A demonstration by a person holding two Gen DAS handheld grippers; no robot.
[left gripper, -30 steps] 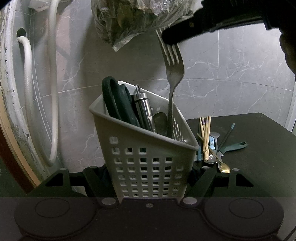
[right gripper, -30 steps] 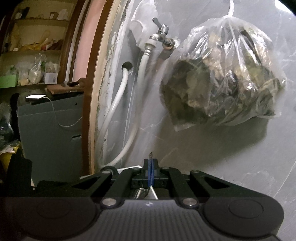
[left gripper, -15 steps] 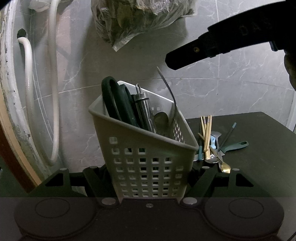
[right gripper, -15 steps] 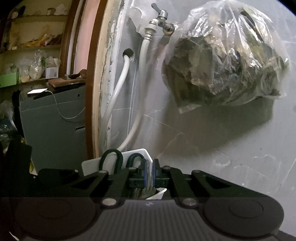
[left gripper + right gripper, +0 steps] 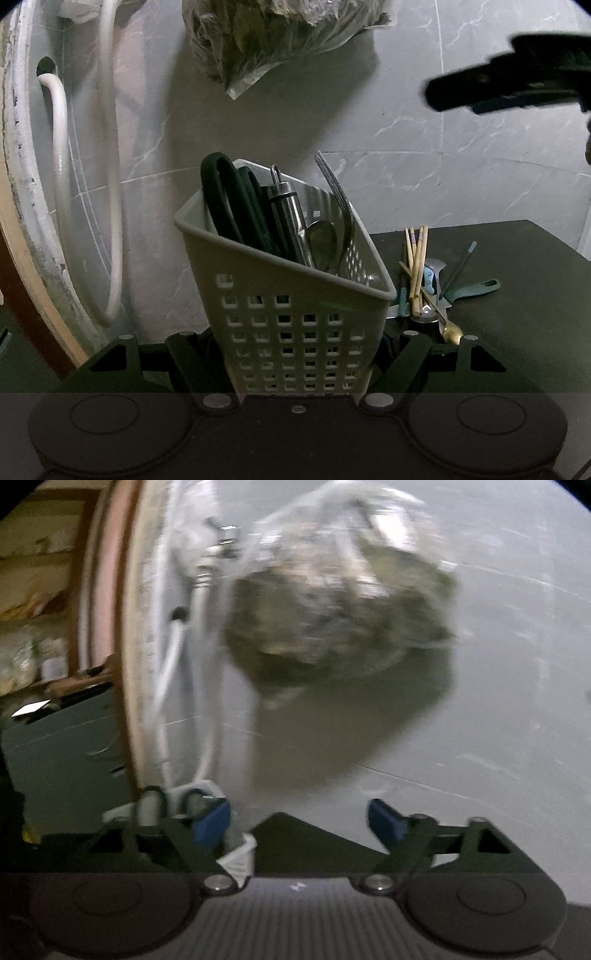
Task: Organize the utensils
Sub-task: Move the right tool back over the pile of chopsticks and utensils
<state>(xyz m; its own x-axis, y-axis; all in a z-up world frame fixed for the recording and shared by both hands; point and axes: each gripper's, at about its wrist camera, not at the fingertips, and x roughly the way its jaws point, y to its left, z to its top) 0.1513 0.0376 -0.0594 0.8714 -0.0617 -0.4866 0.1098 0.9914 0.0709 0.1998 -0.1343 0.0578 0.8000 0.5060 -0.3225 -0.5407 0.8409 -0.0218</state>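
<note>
My left gripper [image 5: 295,354] is shut on a grey perforated utensil basket [image 5: 295,321] and holds it tilted. In the basket stand dark-handled scissors [image 5: 229,199], a steel tool [image 5: 286,206], a spoon [image 5: 321,236] and a fork [image 5: 338,199] with its tines up. My right gripper [image 5: 299,821] is open and empty, with blue pads [image 5: 212,821] wide apart; in the left wrist view it shows blurred at the upper right [image 5: 498,90], well above the basket. The basket's rim also shows in the right wrist view [image 5: 207,788] at the lower left.
Loose utensils lie on the dark table [image 5: 517,295] right of the basket: wooden chopsticks [image 5: 415,266], a gold spoon [image 5: 452,332], a teal-handled tool [image 5: 476,288]. A plastic bag [image 5: 273,37] hangs on the tiled wall. White hoses [image 5: 59,147] run at the left.
The right gripper let go of the fork, which dropped into the basket. It then opened wide and drew away up and to the right. The left gripper kept hold of the basket.
</note>
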